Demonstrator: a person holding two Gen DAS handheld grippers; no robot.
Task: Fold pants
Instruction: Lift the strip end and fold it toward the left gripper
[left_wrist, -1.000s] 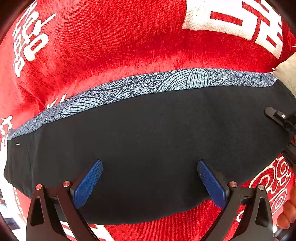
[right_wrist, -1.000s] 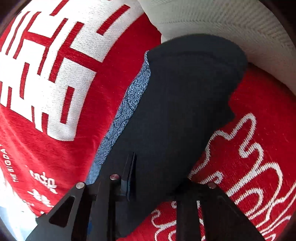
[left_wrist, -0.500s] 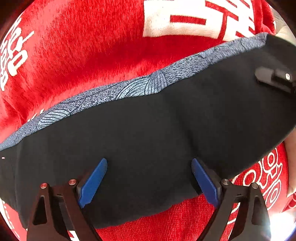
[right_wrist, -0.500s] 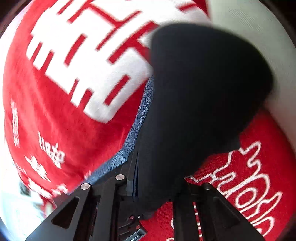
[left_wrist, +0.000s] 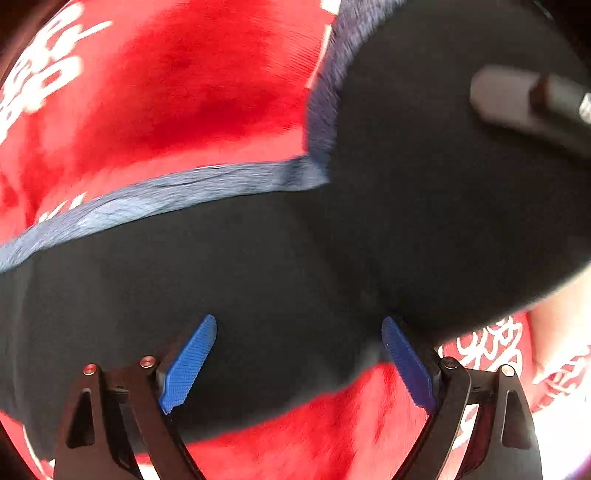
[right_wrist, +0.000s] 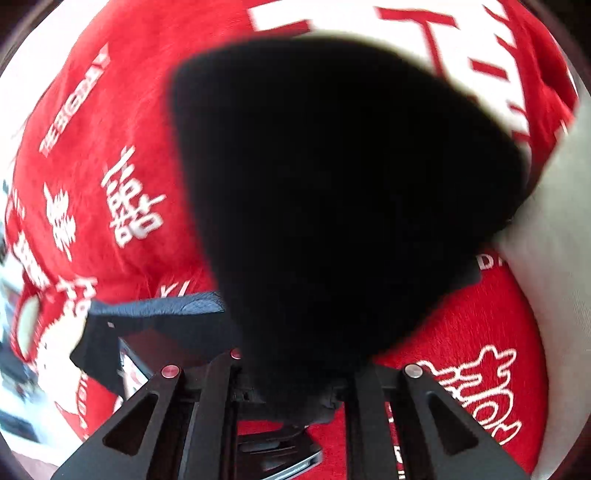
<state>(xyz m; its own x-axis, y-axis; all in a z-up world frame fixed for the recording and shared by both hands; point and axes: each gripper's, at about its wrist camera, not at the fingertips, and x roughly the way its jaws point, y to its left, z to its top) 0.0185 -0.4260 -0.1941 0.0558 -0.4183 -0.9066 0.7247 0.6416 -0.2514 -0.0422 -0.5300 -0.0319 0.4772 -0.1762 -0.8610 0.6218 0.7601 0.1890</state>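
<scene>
Black pants (left_wrist: 258, 277) with a blue-grey patterned band (left_wrist: 147, 199) lie across a red blanket. My left gripper (left_wrist: 298, 323) hovers over the flat part, its blue pads (left_wrist: 188, 363) wide apart and open, with no cloth pinched between them. In the left wrist view the right end of the pants is raised and curls over, with a finger of the other gripper (left_wrist: 517, 99) on it. My right gripper (right_wrist: 295, 369) is shut on the black pants (right_wrist: 332, 184), which hang bunched in front of its camera. Behind them the patterned band (right_wrist: 159, 306) lies flat.
The red blanket (left_wrist: 184, 92) with white characters (right_wrist: 129, 206) covers the whole surface under the pants. A white ribbed cushion (right_wrist: 554, 258) sits at the right edge of the right wrist view. A pale blurred shape, perhaps a hand (left_wrist: 557, 314), is at the far right.
The right gripper has lifted its end of the pants off the blanket and swung it over towards the left gripper, rolling as it went. The left gripper's pads drew in slightly.
</scene>
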